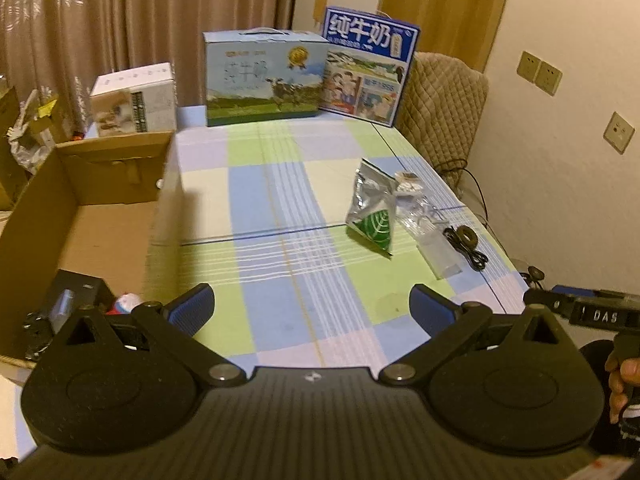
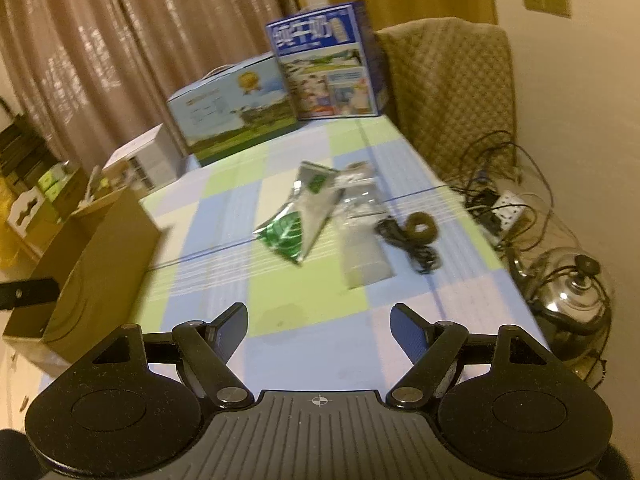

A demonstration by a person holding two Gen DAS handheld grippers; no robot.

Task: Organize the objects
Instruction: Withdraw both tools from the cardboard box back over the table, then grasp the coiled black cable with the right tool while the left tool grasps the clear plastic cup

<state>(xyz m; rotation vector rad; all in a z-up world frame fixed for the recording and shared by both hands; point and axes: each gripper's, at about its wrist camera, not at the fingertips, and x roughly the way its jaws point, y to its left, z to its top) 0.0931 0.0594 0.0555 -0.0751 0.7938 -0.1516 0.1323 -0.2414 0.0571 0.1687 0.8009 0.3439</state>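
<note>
A silver and green foil pouch lies on the checked tablecloth. Beside it rest a clear plastic bag, a coiled black cable and a brown ring. An open cardboard box stands on the table's left side, with a black device and a small red and white item inside. My left gripper is open over the near table, holding nothing. My right gripper is open too, short of the pouch; its side shows in the left wrist view.
Two milk cartons and a white box stand at the table's far end. A padded chair sits at the right corner. Cables, a power strip and a metal pot lid lie on the floor to the right.
</note>
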